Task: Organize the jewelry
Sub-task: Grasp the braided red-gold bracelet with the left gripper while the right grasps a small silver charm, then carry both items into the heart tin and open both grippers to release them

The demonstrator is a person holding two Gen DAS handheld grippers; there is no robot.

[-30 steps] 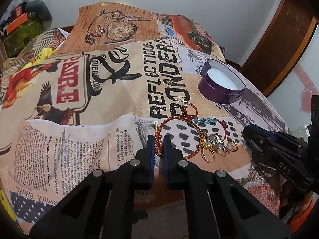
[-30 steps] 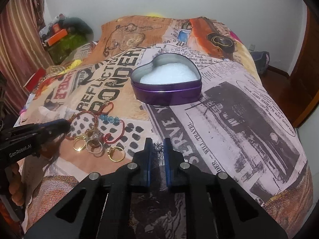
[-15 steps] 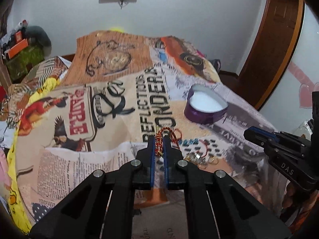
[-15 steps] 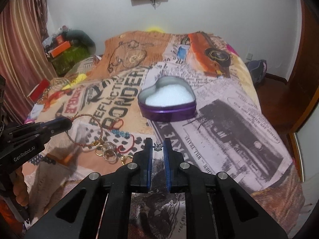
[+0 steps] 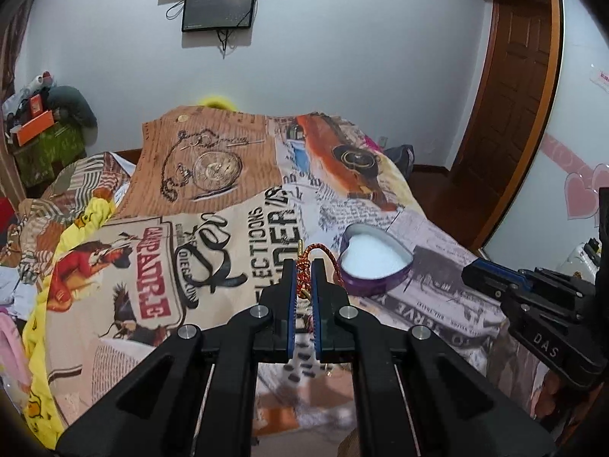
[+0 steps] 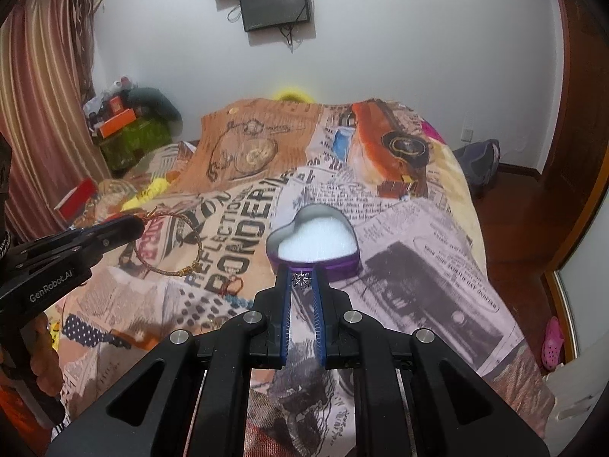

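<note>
Left wrist view: left gripper [image 5: 304,266] clamps red-gold braided bracelet [image 5: 326,254], loop partly hidden; right gripper [image 6: 302,278] pinches tiny star-shaped charm [image 6: 301,279], detail indistinct.

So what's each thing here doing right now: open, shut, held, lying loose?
Left claw: shut on the braided bracelet.
Braided bracelet: pinched at one spot, hanging in the air as a loop.
Right claw: shut on the small silver charm.
Small silver charm: gripped at the claw's tips.
Heart-shaped tin: open, no lid on, white padding showing, on the bedspread.
Remaining jewelry: lying loose on the bedspread.
</note>
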